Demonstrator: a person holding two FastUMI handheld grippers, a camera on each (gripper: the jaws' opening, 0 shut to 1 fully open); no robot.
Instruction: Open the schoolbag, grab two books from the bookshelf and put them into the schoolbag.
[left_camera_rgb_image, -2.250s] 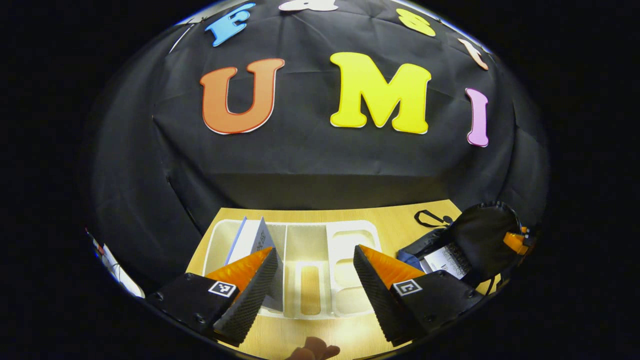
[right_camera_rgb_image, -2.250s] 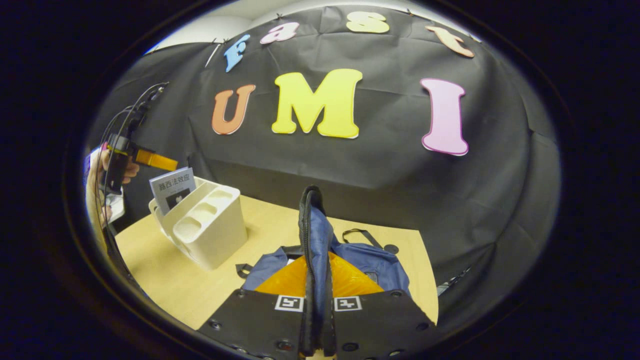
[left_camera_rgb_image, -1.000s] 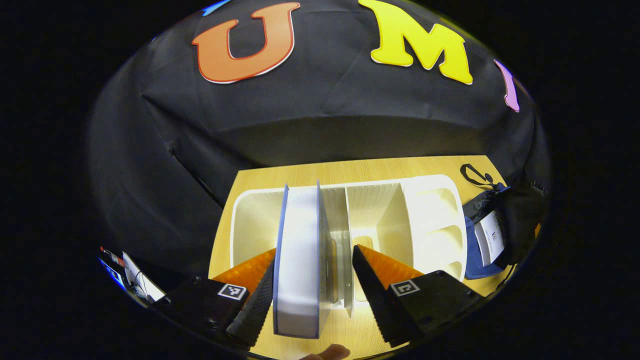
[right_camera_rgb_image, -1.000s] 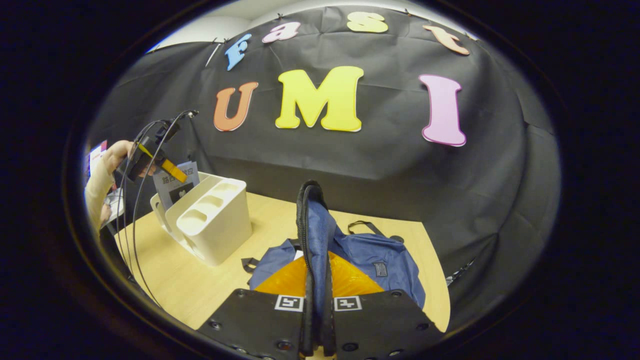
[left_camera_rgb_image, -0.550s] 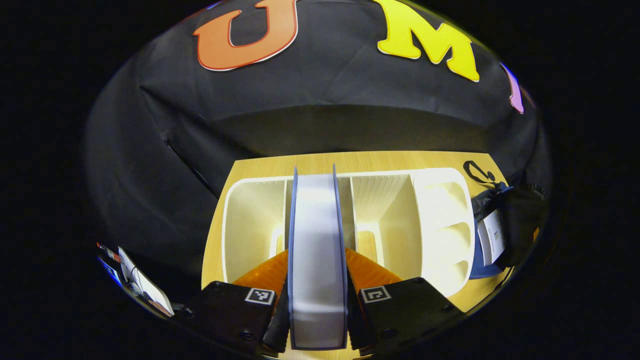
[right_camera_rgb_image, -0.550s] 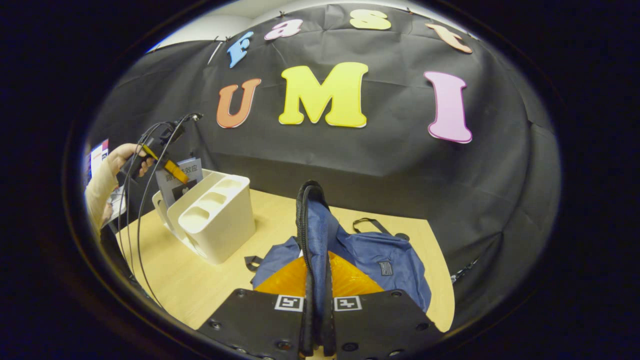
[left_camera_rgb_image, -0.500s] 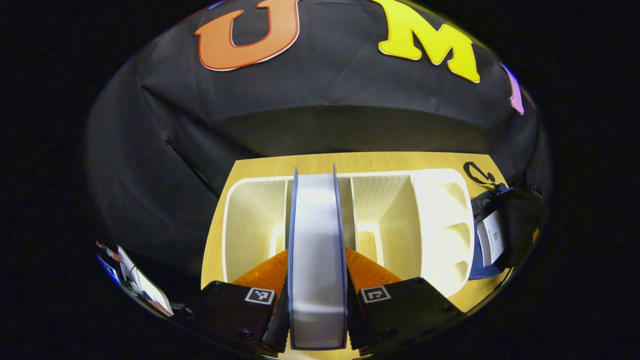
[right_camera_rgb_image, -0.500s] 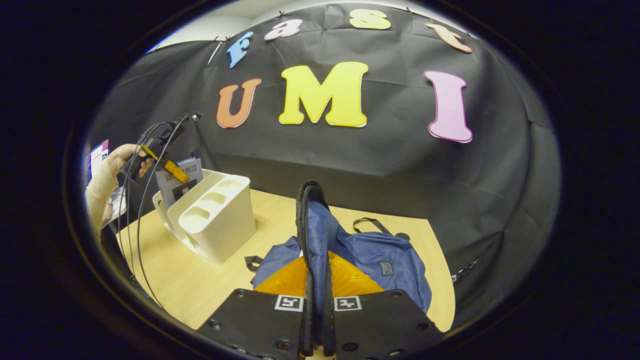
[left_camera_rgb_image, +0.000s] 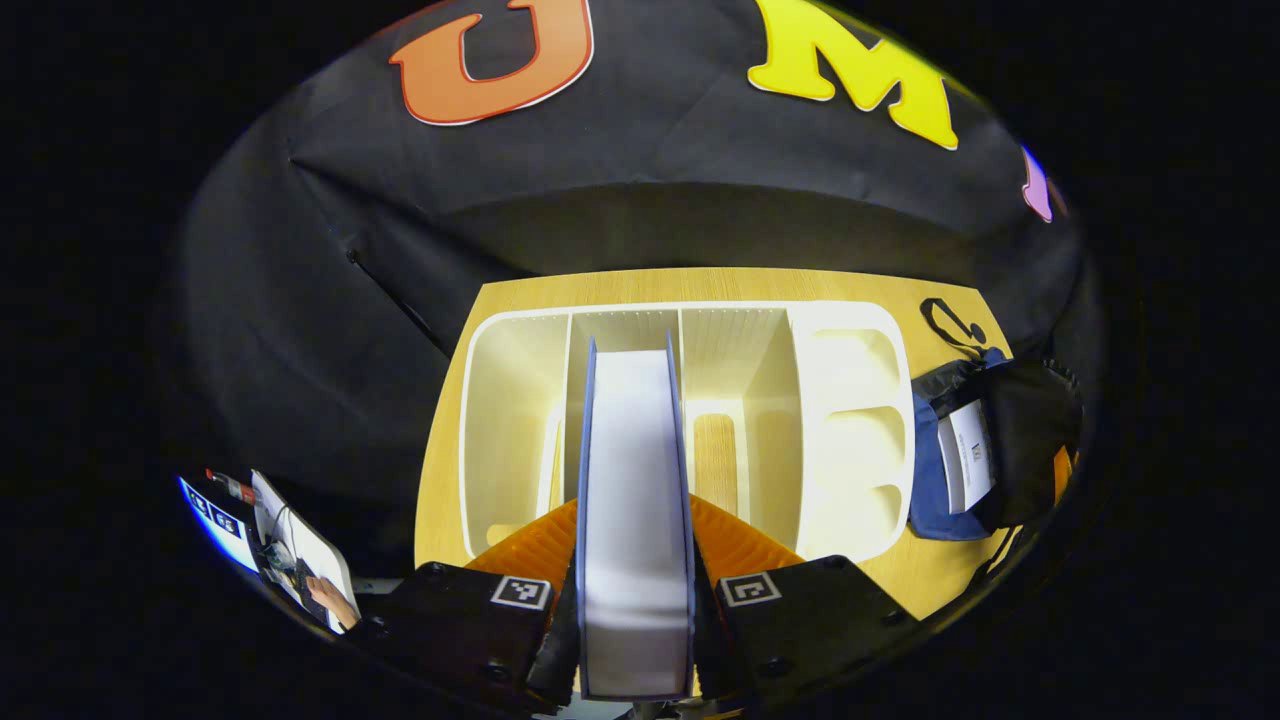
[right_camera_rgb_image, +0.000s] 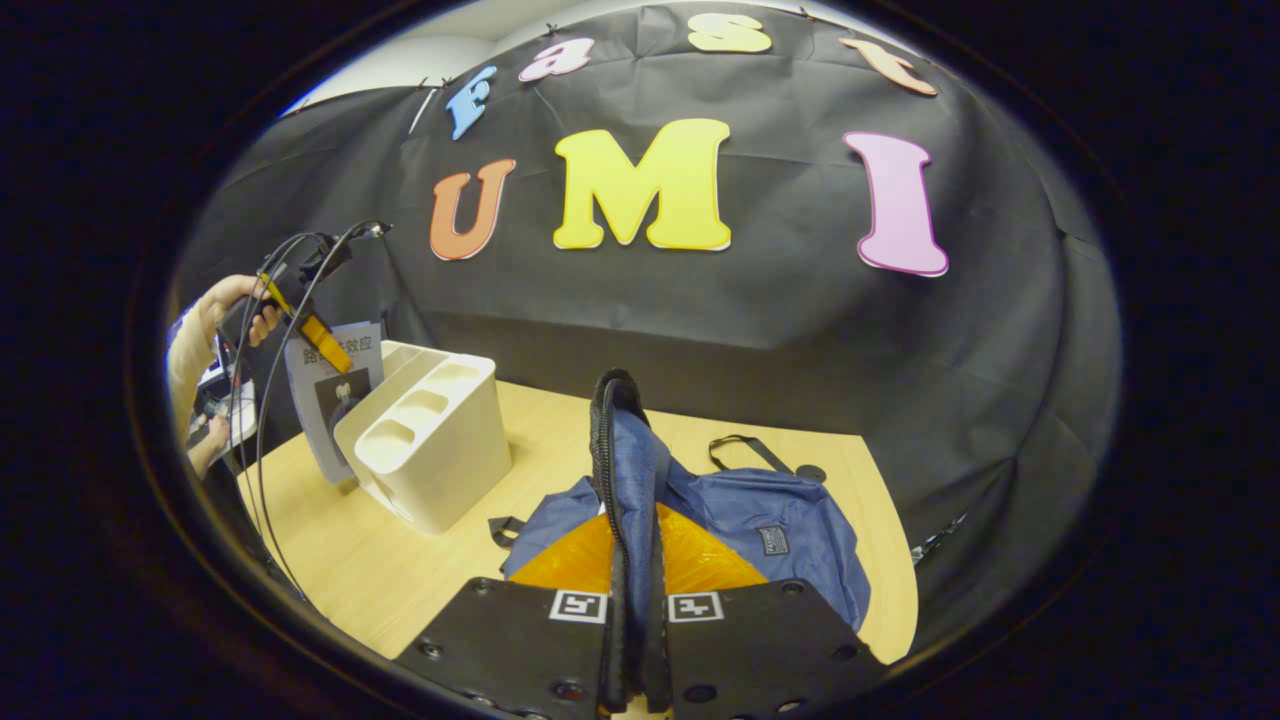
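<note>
Schoolbag lies at the tabletop's right edge, flap pinched by the right gripper. Left gripper clamps a book above the bookshelf; its cover faces the right gripper view.

Smooth, matt cream plastic bookshelf on a pale wood-grain table; blue woven-cloth schoolbag; book with smooth white paper edges.

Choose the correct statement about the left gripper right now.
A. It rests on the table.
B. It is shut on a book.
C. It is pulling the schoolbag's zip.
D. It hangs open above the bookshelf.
B: both fingers of the left gripper press the covers of the book, above the bookshelf.
</note>
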